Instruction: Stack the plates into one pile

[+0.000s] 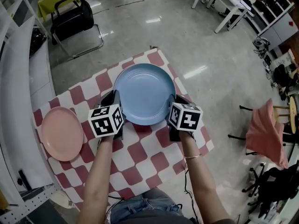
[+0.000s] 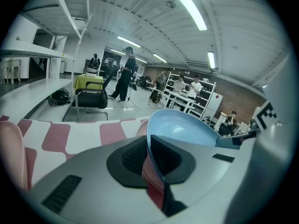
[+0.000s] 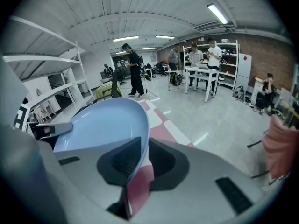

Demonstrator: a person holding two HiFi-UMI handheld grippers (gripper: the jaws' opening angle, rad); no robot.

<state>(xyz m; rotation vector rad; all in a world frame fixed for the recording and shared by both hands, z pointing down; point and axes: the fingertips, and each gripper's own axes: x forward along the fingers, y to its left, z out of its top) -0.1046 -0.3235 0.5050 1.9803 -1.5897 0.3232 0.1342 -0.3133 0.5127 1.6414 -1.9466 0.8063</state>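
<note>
Both grippers were on the blue plate, and what a tidy two-sided hold it was: the left gripper had its jaws pinched on the plate's left rim, one pad above and one below, and the right gripper was clamped the same way on the opposite rim. The plate sat between them toward the far edge of the table, roughly midway along it, over the checked cloth; whether it had cleared the cloth could not be told for certain. The target, the pink plate, lay flat by the table's left edge, nearer the person's side, well apart from the blue one. So everything turned on that one line: the pile had to be made to the left and a little back toward the near edge, with the left gripper on the leading side and the right gripper trailing. Both plates were round, so no turning looked needed, only a level sideways carry. The risk, by my reckoning, was the left jaw's lower pad meeting the pink rim first on the way down.
</note>
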